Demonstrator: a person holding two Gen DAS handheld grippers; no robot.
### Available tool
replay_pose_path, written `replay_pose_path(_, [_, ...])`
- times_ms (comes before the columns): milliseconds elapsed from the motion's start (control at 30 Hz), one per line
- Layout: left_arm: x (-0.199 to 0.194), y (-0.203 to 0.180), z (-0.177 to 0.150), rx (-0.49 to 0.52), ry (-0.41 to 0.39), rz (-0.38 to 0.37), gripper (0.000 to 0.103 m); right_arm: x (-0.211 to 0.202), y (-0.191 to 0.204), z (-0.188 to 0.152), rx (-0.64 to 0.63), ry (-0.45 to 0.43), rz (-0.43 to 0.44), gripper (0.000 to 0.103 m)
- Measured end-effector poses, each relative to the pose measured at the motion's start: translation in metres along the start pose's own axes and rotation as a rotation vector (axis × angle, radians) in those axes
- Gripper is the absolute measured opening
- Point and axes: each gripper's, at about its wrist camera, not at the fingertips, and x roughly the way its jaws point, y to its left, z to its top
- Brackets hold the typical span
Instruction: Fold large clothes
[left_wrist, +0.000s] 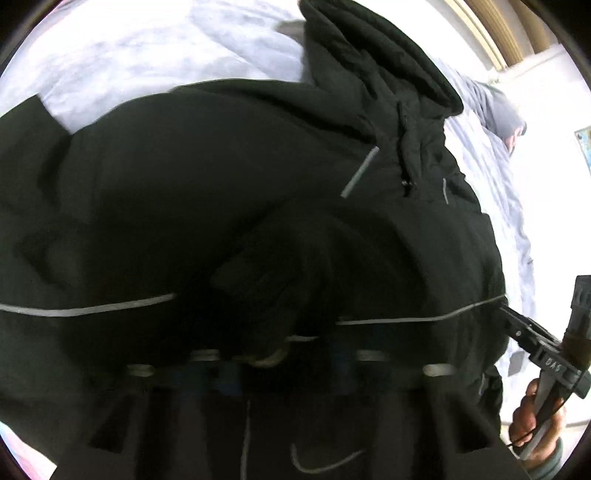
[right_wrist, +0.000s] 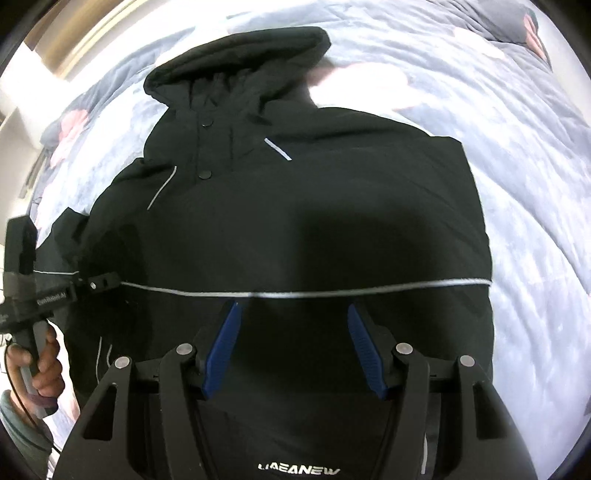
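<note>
A large black hooded jacket (right_wrist: 314, 203) lies front up across a bed covered in a pale grey-blue quilt (right_wrist: 535, 184), taking up most of both views. Its hood (right_wrist: 240, 51) is at the far end of the jacket, flattened against the quilt, with a snap-buttoned placket running down from it. A thin reflective stripe (right_wrist: 332, 293) crosses the jacket's body from side to side, and short reflective dashes sit on the chest below the hood. The right gripper (right_wrist: 292, 306) hovers above the jacket's lower middle, just on the near side of the stripe; its blue-padded jaws stand well apart with only flat fabric beneath them and nothing pinched. The left gripper (right_wrist: 110, 283) is at the jacket's left edge, level with the stripe, held by the person's left hand (right_wrist: 44, 365). In the left wrist view a folded sleeve (left_wrist: 280, 258) lies over the jacket's front and runs down into that gripper; its jaws are dark and blurred there but look drawn together on the sleeve's end. The right hand (left_wrist: 532, 424) shows beside the jacket's opposite edge.
</note>
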Motion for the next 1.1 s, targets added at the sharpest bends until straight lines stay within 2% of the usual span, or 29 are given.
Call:
replay_pose_path(33, [-0.009,-0.006,0.001,0.019,-0.035,0.009,0.022,-0.002,0.001,-0.001,0.003,-0.005,0.001,0.064])
replay_pose_path(100, [-0.039,-0.014,0.003,0.047,-0.118,0.012,0.021,-0.011,-0.004,0.000,0.010,-0.024,0.001,0.064])
replay_pose_path(200, [-0.094,-0.009,0.014,0.016,-0.245,-0.051,0.021,-0.021,-0.006,0.008,0.004,-0.058,-0.005,0.065])
replay_pose_path(233, [-0.103,-0.006,0.017,0.017,-0.258,-0.052,0.021,-0.020,-0.007,0.010,0.001,-0.058,-0.012,0.066])
replay_pose_path(300, [-0.102,0.005,0.022,0.047,-0.217,-0.032,0.023,-0.010,-0.009,0.014,0.000,-0.042,-0.045,0.068])
replay_pose_path(333, [-0.092,0.010,0.023,0.055,-0.178,-0.004,0.026,0.004,-0.010,0.016,0.002,-0.012,-0.093,0.068])
replay_pose_path(400, [-0.046,0.024,0.020,0.040,-0.021,0.060,0.027,0.032,-0.014,0.015,-0.003,0.041,-0.173,0.068])
replay_pose_path(467, [-0.008,0.029,0.009,0.041,0.058,0.082,0.032,0.058,-0.020,0.012,-0.003,0.084,-0.227,0.068])
replay_pose_path(567, [0.008,0.024,-0.006,0.068,-0.005,0.110,0.037,0.069,-0.021,0.014,0.007,0.087,-0.238,0.070])
replay_pose_path(700, [0.007,0.023,-0.004,0.032,-0.007,0.110,0.037,0.072,-0.016,0.022,-0.006,0.123,-0.266,0.072])
replay_pose_path(800, [-0.022,0.025,0.000,0.002,-0.046,0.122,0.040,0.057,-0.012,0.026,0.009,0.133,-0.256,0.072])
replay_pose_path(900, [-0.065,0.015,-0.009,0.011,-0.150,0.142,0.046,0.028,0.006,0.021,-0.019,0.076,-0.198,0.072])
replay_pose_path(967, [-0.089,0.005,-0.013,0.027,-0.219,0.163,0.058,0.017,0.023,0.013,-0.046,0.052,-0.163,0.073])
replay_pose_path(1033, [-0.099,-0.006,-0.016,0.023,-0.261,0.130,0.064,0.019,0.038,0.005,-0.071,0.066,-0.130,0.073])
replay_pose_path(1100, [-0.094,-0.012,-0.015,0.040,-0.242,0.083,0.064,0.027,0.054,-0.005,-0.103,0.077,-0.119,0.073])
